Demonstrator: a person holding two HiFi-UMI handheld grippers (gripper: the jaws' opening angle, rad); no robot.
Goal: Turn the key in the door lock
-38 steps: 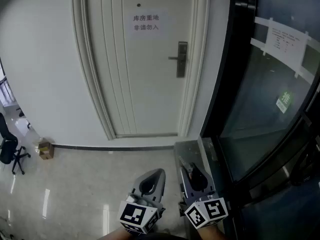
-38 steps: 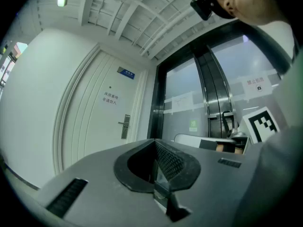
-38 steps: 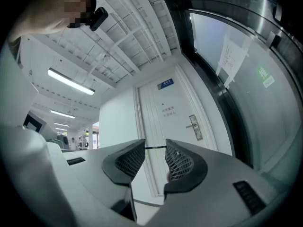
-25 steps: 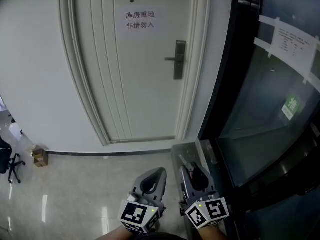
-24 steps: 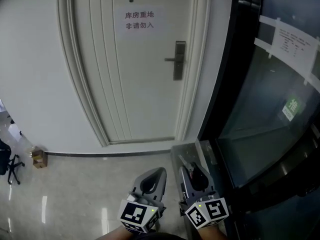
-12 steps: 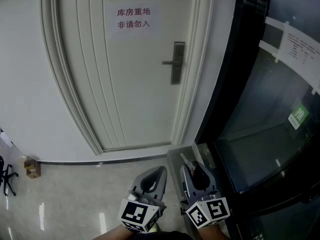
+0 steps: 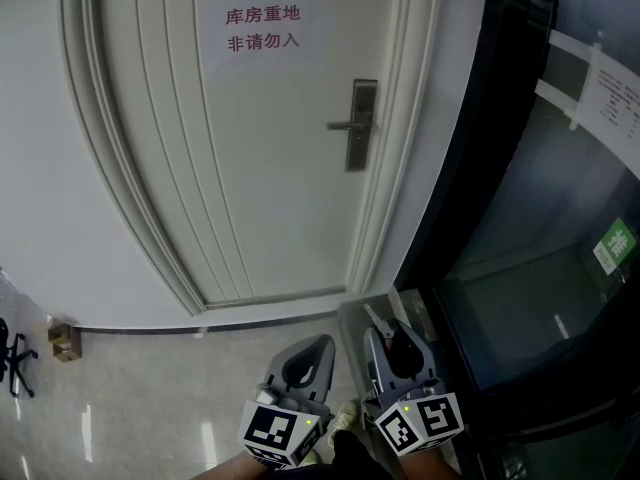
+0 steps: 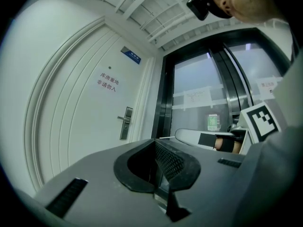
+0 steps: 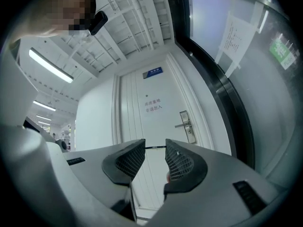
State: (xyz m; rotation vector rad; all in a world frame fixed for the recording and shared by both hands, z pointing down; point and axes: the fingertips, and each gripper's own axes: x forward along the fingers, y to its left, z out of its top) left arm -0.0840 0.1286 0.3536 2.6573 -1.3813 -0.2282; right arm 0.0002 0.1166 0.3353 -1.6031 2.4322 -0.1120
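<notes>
A white panelled door stands ahead. On its right side is a metal lock plate with a lever handle pointing left; the plate also shows in the left gripper view and in the right gripper view. No key shows in the lock at this distance. Both grippers hang low, far short of the door. My left gripper is shut and holds nothing. The jaws of my right gripper stand a little apart, and a thin dark strip, seemingly the key, spans the tips.
A paper sign hangs on the door. To the right runs a black-framed glass wall with notices taped to it. A metal floor fitting sits at its foot. A small cardboard box stands on the tiled floor at left.
The door and its lock have grown larger and nearer in the head view. Both grippers hold the same pose at the bottom of the view.
</notes>
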